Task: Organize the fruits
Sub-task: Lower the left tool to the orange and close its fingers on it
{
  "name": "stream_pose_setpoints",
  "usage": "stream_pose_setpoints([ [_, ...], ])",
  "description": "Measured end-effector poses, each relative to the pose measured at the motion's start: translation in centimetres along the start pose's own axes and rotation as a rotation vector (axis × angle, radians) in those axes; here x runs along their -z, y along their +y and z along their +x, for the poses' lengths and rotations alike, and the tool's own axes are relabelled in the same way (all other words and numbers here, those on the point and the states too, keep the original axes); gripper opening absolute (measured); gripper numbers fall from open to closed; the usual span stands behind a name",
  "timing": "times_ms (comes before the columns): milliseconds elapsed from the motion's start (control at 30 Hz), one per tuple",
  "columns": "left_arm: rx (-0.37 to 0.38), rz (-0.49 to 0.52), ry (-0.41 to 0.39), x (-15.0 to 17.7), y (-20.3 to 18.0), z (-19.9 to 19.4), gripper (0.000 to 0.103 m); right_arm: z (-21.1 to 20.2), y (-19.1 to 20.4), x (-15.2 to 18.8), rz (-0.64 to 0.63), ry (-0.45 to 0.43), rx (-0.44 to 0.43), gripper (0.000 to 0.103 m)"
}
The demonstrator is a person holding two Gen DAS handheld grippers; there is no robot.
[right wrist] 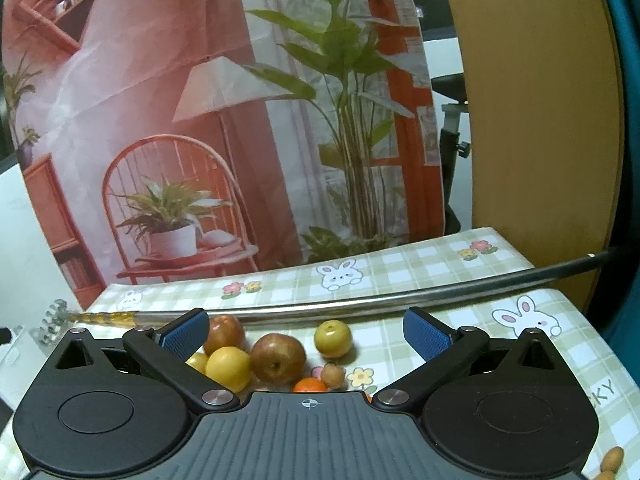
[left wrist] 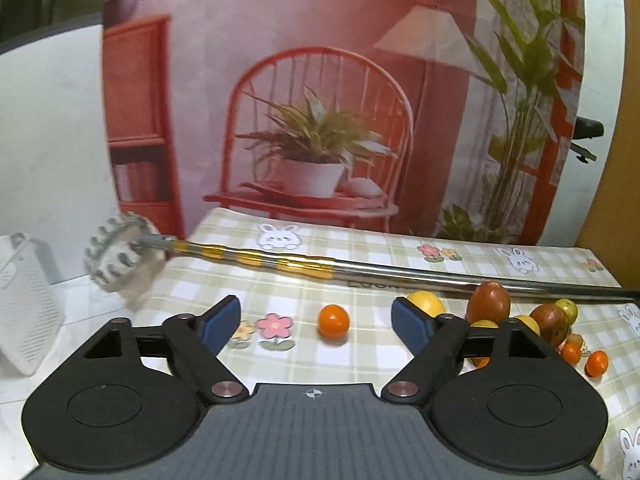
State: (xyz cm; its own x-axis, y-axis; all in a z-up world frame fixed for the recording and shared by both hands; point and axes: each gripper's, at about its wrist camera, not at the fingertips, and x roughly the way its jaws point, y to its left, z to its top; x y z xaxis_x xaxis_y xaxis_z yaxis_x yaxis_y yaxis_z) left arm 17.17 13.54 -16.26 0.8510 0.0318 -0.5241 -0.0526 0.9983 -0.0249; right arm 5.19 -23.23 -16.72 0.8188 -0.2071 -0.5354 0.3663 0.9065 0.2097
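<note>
My left gripper (left wrist: 318, 320) is open and empty above the checked tablecloth (left wrist: 360, 248). A small orange fruit (left wrist: 333, 321) lies between its fingers, a little ahead. To its right is a cluster: a yellow fruit (left wrist: 426, 302), two red-brown fruits (left wrist: 489, 302) (left wrist: 551, 322), a green fruit (left wrist: 568, 308) and two small oranges (left wrist: 596, 363). My right gripper (right wrist: 306, 336) is open and empty over the same cluster: a red-brown fruit (right wrist: 278, 358), a yellow fruit (right wrist: 228, 368), a green fruit (right wrist: 333, 338), a small orange (right wrist: 310, 385).
A long metal rod (left wrist: 400, 272) with a gold-banded section and a toothed head (left wrist: 116, 256) lies across the table behind the fruit; it also shows in the right wrist view (right wrist: 360, 306). A printed backdrop (left wrist: 320, 100) stands at the table's far edge. A white grated box (left wrist: 24, 304) stands left.
</note>
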Motion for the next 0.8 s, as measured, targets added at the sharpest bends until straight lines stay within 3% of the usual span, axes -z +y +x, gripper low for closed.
stream_pose_setpoints([
  [200,0.063,-0.047,0.076,0.6,0.1,7.0,0.078,2.7,-0.9,0.4,0.005,0.040,0.029,0.103],
  [467,0.053,-0.106,0.185,1.8,0.4,14.9,0.065,5.6,-1.2,1.3,0.012,0.089,0.060,0.103],
  [767,0.036,-0.099,0.229,2.6,0.5,17.8,0.057,7.2,-1.9,1.7,0.034,0.123,0.061,0.103],
  [800,0.040,-0.088,0.232,2.5,0.4,17.8,0.051,7.4,-2.0,1.8,0.041,0.129,0.061,0.103],
])
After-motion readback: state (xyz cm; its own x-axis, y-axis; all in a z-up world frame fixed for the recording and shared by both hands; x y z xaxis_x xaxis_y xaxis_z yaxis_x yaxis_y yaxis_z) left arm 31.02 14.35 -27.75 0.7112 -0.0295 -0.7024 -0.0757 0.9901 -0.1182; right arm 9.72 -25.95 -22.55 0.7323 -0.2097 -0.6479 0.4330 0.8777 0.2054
